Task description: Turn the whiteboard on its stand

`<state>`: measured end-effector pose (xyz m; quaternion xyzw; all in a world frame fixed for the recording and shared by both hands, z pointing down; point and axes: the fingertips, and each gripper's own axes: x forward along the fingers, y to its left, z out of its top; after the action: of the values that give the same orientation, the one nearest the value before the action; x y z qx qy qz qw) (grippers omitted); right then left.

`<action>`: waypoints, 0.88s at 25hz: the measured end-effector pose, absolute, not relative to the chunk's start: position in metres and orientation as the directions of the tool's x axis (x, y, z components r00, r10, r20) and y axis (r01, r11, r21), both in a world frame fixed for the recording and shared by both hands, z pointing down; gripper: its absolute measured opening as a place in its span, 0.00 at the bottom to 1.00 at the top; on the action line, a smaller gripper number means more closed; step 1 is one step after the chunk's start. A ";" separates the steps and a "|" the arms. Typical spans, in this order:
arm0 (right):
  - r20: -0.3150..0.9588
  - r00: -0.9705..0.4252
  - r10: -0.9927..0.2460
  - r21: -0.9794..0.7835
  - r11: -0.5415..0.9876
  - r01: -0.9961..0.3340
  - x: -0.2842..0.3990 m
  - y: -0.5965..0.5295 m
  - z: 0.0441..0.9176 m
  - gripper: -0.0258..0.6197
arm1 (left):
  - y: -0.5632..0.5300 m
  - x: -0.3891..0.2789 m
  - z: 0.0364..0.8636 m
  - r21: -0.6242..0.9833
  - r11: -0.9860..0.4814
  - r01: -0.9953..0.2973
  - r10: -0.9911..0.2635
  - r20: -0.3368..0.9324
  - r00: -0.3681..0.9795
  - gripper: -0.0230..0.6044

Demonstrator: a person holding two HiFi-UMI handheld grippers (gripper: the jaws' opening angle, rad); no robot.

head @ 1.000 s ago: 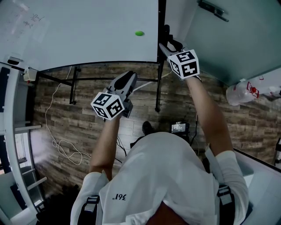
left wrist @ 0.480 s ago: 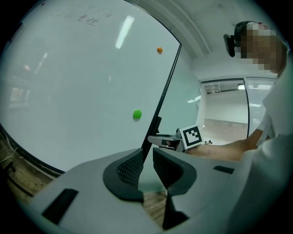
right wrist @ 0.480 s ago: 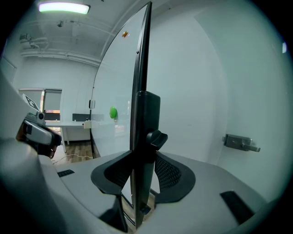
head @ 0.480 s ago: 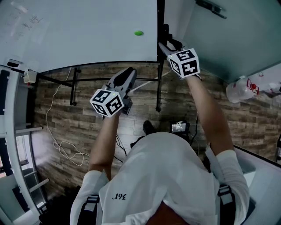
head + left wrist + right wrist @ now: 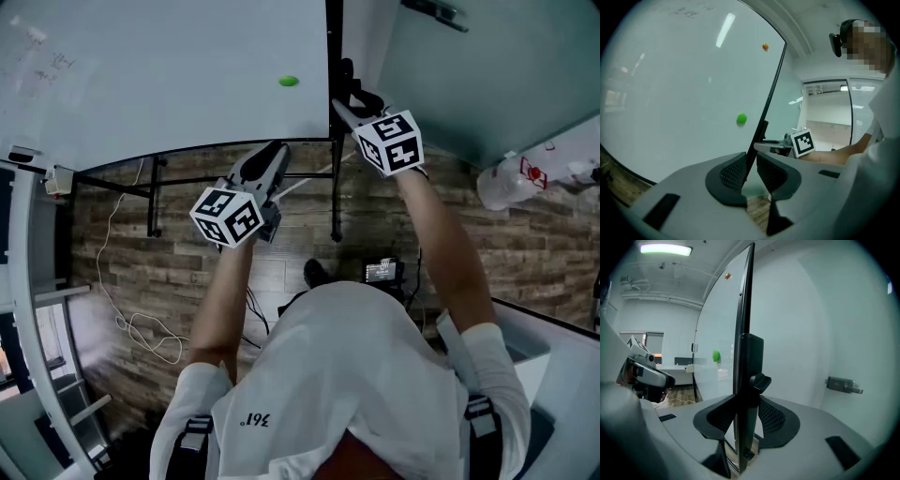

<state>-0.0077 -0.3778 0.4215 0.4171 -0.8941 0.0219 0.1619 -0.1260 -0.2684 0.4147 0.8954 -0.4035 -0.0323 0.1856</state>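
Your right gripper has its jaws clamped on the black side frame of the upright white whiteboard, at its 3 o'clock edge. Your left gripper has narrow, empty jaws at 6 o'clock.

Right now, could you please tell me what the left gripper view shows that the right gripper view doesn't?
Only the left gripper view shows the right gripper's marker cube. Only the right gripper view shows the black knob on the stand's upright, a metal fitting on the wall and a ceiling light. Both show the whiteboard, its green magnet and orange magnet.
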 end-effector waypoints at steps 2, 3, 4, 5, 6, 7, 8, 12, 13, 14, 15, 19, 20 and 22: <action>0.307 -0.599 -0.740 0.097 0.650 -0.754 -0.007 -0.376 0.422 0.30 | -0.272 -0.125 0.415 0.359 -0.605 -0.710 -0.734 0.093 0.673 0.13; 0.305 -0.598 -0.741 0.096 0.649 -0.755 -0.005 -0.374 0.422 0.30 | -0.273 -0.124 0.416 0.358 -0.605 -0.711 -0.734 0.094 0.672 0.13; 0.304 -0.598 -0.742 0.096 0.648 -0.756 -0.004 -0.372 0.422 0.30 | -0.273 -0.123 0.416 0.356 -0.605 -0.712 -0.735 0.095 0.671 0.13; 0.302 -0.597 -0.743 0.095 0.647 -0.757 -0.001 -0.369 0.421 0.30 | -0.273 -0.121 0.415 0.353 -0.604 -0.714 -0.736 0.096 0.670 0.13; 0.301 -0.597 -0.744 0.095 0.646 -0.757 0.001 -0.367 0.421 0.30 | -0.274 -0.119 0.414 0.349 -0.604 -0.716 -0.737 0.097 0.669 0.13; 0.299 -0.597 -0.744 0.094 0.645 -0.758 0.004 -0.365 0.421 0.30 | -0.274 -0.117 0.414 0.345 -0.604 -0.719 -0.738 0.098 0.667 0.13; 0.297 -0.597 -0.745 0.093 0.644 -0.759 0.006 -0.363 0.420 0.30 | -0.275 -0.116 0.413 0.342 -0.602 -0.721 -0.740 0.098 0.665 0.13; 0.294 -0.595 -0.748 0.092 0.642 -0.761 0.011 -0.357 0.419 0.30 | -0.279 -0.117 0.412 0.330 -0.584 -0.742 -0.758 0.104 0.643 0.15; 0.294 -0.594 -0.748 0.091 0.641 -0.762 0.013 -0.355 0.419 0.30 | -0.280 -0.117 0.412 0.323 -0.579 -0.749 -0.764 0.106 0.636 0.19; 0.294 -0.594 -0.749 0.090 0.640 -0.763 0.015 -0.354 0.419 0.30 | -0.281 -0.118 0.411 0.315 -0.573 -0.756 -0.770 0.108 0.629 0.23; 0.293 -0.593 -0.750 0.089 0.639 -0.764 0.017 -0.352 0.418 0.30 | -0.281 -0.118 0.410 0.307 -0.568 -0.764 -0.776 0.109 0.621 0.26; 0.290 -0.591 -0.753 0.087 0.636 -0.767 0.024 -0.346 0.416 0.30 | -0.286 -0.121 0.406 0.284 -0.543 -0.790 -0.799 0.113 0.590 0.31; 0.290 -0.590 -0.753 0.086 0.635 -0.768 0.025 -0.344 0.416 0.30 | -0.287 -0.121 0.406 0.279 -0.538 -0.796 -0.804 0.114 0.584 0.32; 0.289 -0.589 -0.755 0.085 0.633 -0.770 0.028 -0.340 0.415 0.30 | -0.287 -0.122 0.405 0.270 -0.530 -0.804 -0.812 0.114 0.573 0.32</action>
<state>0.0283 -0.3398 0.4155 0.4279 -0.8909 0.0245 0.1505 -0.1216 -0.2867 0.4047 0.8745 -0.4619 -0.0129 0.1476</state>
